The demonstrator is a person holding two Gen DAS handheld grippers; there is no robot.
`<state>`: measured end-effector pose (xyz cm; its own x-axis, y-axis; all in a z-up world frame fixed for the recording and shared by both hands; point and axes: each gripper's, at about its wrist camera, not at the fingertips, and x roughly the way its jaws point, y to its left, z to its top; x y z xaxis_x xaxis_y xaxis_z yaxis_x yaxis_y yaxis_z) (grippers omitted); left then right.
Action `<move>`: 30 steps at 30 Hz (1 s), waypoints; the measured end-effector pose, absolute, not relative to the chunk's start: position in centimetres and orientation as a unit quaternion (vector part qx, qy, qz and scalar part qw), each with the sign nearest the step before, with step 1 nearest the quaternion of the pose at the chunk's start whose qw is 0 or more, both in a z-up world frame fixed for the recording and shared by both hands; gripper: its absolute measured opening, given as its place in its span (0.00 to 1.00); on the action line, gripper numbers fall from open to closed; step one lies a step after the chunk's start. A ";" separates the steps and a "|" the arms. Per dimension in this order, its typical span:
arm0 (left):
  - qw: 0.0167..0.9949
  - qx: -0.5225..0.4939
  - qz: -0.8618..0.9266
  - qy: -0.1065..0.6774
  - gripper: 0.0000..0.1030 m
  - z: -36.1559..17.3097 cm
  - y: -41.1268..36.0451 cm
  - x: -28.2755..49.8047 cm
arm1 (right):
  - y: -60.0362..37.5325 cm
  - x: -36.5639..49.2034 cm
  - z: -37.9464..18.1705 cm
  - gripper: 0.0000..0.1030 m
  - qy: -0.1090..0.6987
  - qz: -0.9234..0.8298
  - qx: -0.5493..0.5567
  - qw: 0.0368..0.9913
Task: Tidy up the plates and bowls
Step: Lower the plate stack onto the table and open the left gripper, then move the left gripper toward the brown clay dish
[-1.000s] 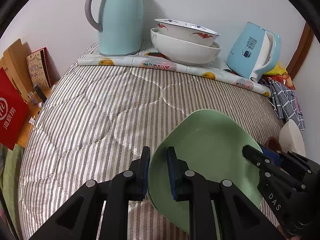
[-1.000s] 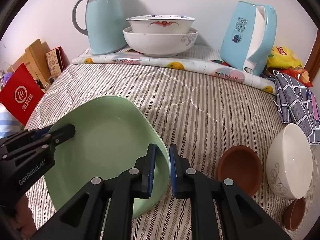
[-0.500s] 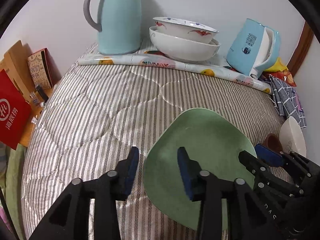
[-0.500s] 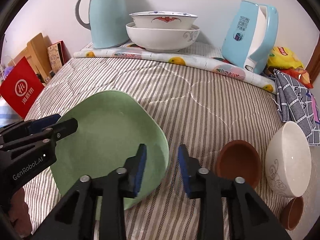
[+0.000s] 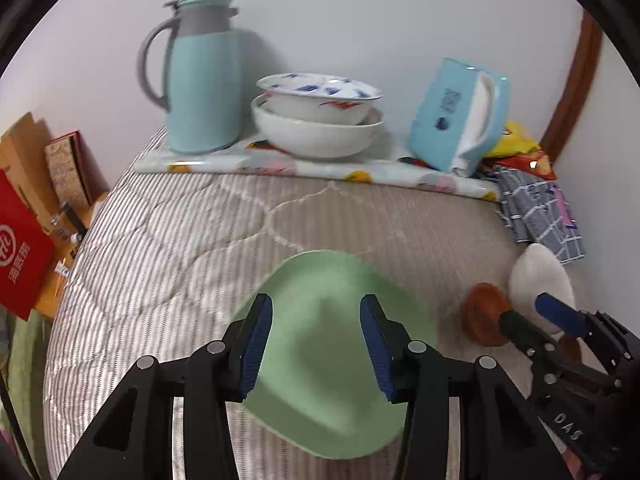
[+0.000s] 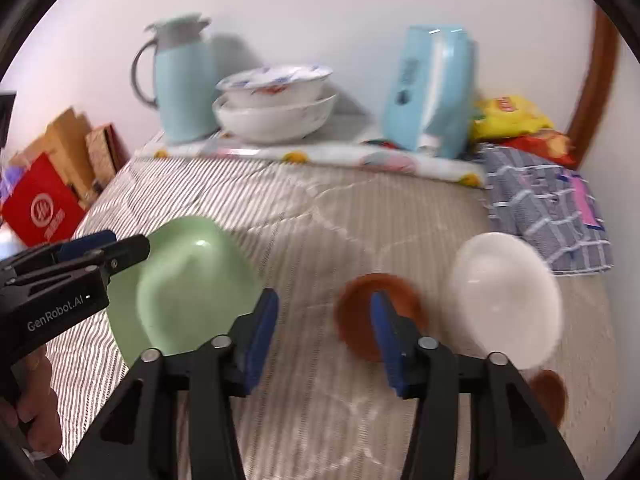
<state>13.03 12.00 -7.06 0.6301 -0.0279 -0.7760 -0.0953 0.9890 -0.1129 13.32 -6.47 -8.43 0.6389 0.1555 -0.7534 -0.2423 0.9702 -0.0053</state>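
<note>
A green plate (image 5: pixel 332 344) lies flat on the striped quilt (image 5: pixel 180 240); it also shows in the right wrist view (image 6: pixel 188 288). My left gripper (image 5: pixel 316 344) is open and empty, hovering above the plate. My right gripper (image 6: pixel 324 332) is open and empty, right of the plate, over a small brown dish (image 6: pixel 360 312). A white bowl (image 6: pixel 508 300) lies tilted to the right, with another small brown dish (image 6: pixel 548 396) in front of it. Two stacked bowls (image 5: pixel 316 120) stand at the back.
A light-blue thermos jug (image 5: pixel 200 76) and a blue kettle (image 5: pixel 460 116) stand at the back on a patterned mat (image 5: pixel 320 168). A checked cloth (image 6: pixel 548 208) and snack bags (image 6: pixel 512 120) lie at the right. A red bag (image 5: pixel 20 248) and boxes stand left of the bed.
Both grippers let go of the green plate, opened wide and drew back and up. The plate now lies on the quilt. The right gripper swung right toward the brown dish.
</note>
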 end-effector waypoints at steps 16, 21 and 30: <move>0.907 -0.050 -0.029 0.417 0.42 -5.0 3.9 12.1 | -18.6 10.5 -6.6 0.52 0.402 0.026 0.004 0.915; 0.906 -0.043 -0.034 0.420 0.42 -5.0 2.1 12.0 | -21.5 9.7 -6.8 0.52 0.403 0.004 -0.002 0.915; 0.896 -0.040 -0.047 0.441 0.42 -6.4 -0.9 12.7 | -25.9 8.8 -8.6 0.52 0.419 -0.019 0.000 0.908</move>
<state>12.68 -0.88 -6.40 0.6071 -0.1198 -0.7856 0.0493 0.9923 -0.1132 8.81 -25.85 -8.56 0.6473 -0.0352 -0.7614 0.0351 0.9992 -0.0164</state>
